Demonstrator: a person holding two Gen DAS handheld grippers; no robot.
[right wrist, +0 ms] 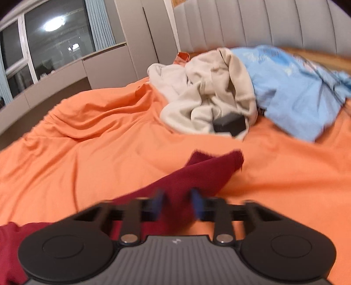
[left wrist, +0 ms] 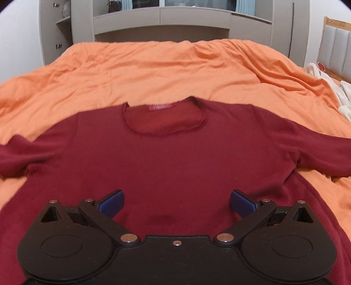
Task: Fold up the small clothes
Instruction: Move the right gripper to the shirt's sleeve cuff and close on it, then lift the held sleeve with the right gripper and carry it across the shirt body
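A dark red knit sweater (left wrist: 171, 157) lies flat, front up, on the orange bedsheet (left wrist: 153, 72), neckline and pink label away from me, both sleeves spread out. My left gripper (left wrist: 176, 202) hovers over the sweater's lower body, jaws wide open and empty. In the right wrist view, one red sleeve (right wrist: 201, 173) stretches away across the sheet. My right gripper (right wrist: 177, 205) is over that sleeve, jaws partly closed with the fabric between the blue pads (right wrist: 159, 203). The view is motion-blurred, so a grip cannot be confirmed.
A pile of cream clothing (right wrist: 208, 94) and a light blue garment (right wrist: 294, 87) lies near the padded headboard (right wrist: 252, 24). A dark object (right wrist: 229, 126) sits under the cream pile. Grey cabinets (left wrist: 160, 19) stand beyond the bed.
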